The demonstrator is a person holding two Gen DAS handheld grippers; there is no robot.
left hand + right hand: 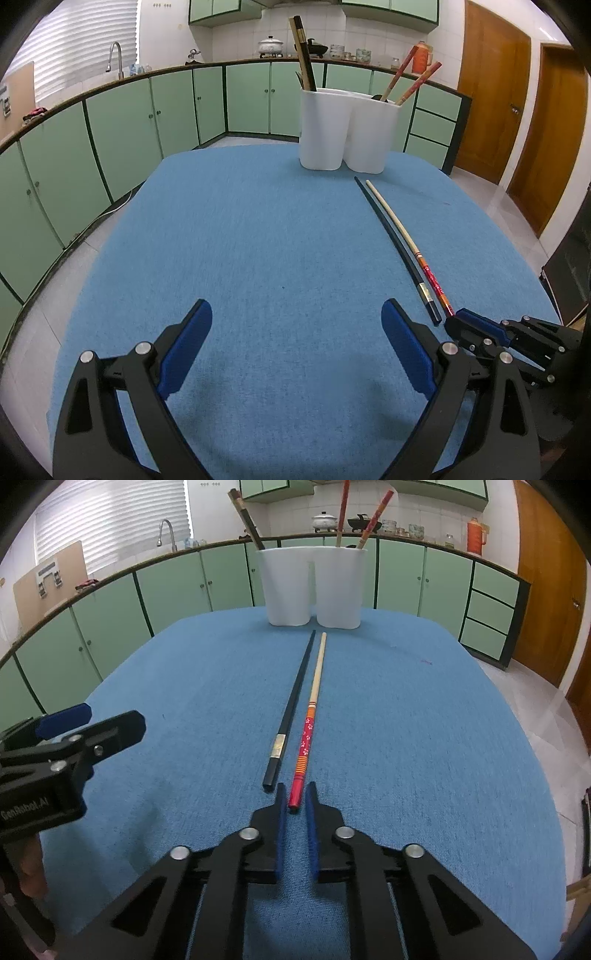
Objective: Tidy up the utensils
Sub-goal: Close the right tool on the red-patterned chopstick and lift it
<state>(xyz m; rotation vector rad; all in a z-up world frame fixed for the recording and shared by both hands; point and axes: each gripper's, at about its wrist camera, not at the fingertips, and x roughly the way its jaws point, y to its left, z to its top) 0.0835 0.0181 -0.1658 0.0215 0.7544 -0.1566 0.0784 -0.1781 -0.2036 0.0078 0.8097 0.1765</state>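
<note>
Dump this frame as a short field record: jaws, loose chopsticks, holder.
left gripper: jaws wide open, holding nothing, over the blue cloth
right gripper: jaws narrow, one on each side of the red chopstick's end; contact unclear
red chopstick: flat on cloth, pale tip toward holder
black chopstick: flat on cloth, left of the red one, nearly parallel
holder: white, two compartments, upright at far edge
holder contents: dark chopsticks in left compartment, red ones in right

Each claw (295, 797) — black angular frame, blue ribbed pads (186, 343), silver screws, white "GenRobot.AI" lettering.
</note>
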